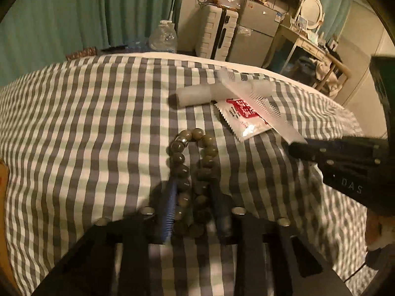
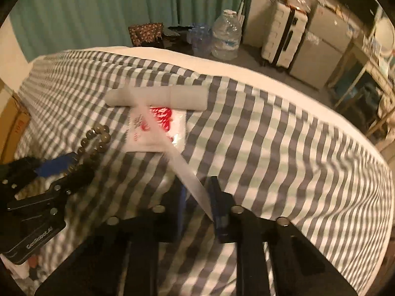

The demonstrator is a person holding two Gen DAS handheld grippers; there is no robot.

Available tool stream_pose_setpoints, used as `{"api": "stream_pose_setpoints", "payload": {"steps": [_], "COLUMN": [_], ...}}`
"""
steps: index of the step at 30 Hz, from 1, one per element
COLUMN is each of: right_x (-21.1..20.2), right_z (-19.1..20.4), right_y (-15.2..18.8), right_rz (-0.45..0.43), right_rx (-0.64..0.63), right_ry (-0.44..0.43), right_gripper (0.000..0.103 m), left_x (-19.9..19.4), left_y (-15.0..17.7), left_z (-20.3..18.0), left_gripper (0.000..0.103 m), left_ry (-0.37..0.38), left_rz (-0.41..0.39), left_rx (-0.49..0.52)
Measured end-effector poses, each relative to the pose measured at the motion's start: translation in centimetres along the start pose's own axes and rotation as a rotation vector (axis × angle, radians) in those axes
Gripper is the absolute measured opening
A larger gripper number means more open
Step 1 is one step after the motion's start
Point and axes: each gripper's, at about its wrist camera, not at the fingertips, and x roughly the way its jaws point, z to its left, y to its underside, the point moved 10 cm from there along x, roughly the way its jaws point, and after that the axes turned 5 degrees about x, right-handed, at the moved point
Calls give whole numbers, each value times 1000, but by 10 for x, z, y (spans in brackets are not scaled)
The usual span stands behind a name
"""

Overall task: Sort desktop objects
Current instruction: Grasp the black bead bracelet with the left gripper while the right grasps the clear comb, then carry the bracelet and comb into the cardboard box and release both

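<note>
Pinching the bead bracelet (image 1: 191,172) between its blue pads, your left claw (image 1: 195,190) has the loop squeezed long and narrow over the checked bedcover (image 1: 86,123). From the left wrist view you cannot tell whether the near beads rest on the cloth or hang clear, since they run back between the fingers and blur there. The right wrist view shows only the far end of the bracelet (image 2: 95,139), the rest being covered by the left claw (image 2: 66,166) at that frame's left edge.

Your right claw (image 2: 197,190) is pressed onto the handle end of a clear plastic comb (image 2: 172,153), which slants away across a white and red sachet (image 2: 158,129) and over a frosted white tube (image 2: 155,98). The comb is smeared by motion here, so its teeth barely show; the left wrist view gives the comb (image 1: 259,101) more plainly, teeth visible, with the right claw (image 1: 300,146) gripping its tip from the right. Whether the comb touches the sachet (image 1: 244,118) or is lifted off it is unclear in either view. The tube (image 1: 197,96) lies just beyond the sachet, partly crossed by the comb.

Beyond the bed's edge stand a large water bottle (image 2: 226,37) and a white suitcase (image 2: 284,37); a cardboard box (image 2: 12,128) is cut off at the left.
</note>
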Motion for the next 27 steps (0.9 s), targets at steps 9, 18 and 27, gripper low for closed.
{"api": "stream_pose_setpoints", "payload": {"steps": [9, 18, 27], "right_x": [-35, -98, -174], "right_z": [28, 57, 96], "right_y": [76, 125, 124], "right_rz": [63, -2, -68], "right_rx": [157, 303, 201], "right_ry": [-91, -207, -169], "right_gripper": [4, 4, 4], "left_x": [-48, -109, -187], "left_y": [39, 74, 60], "left_z": [14, 36, 48], "left_gripper": [11, 11, 11], "left_ry": [35, 58, 112], "left_rz": [38, 43, -71], "left_rx": [32, -41, -79]}}
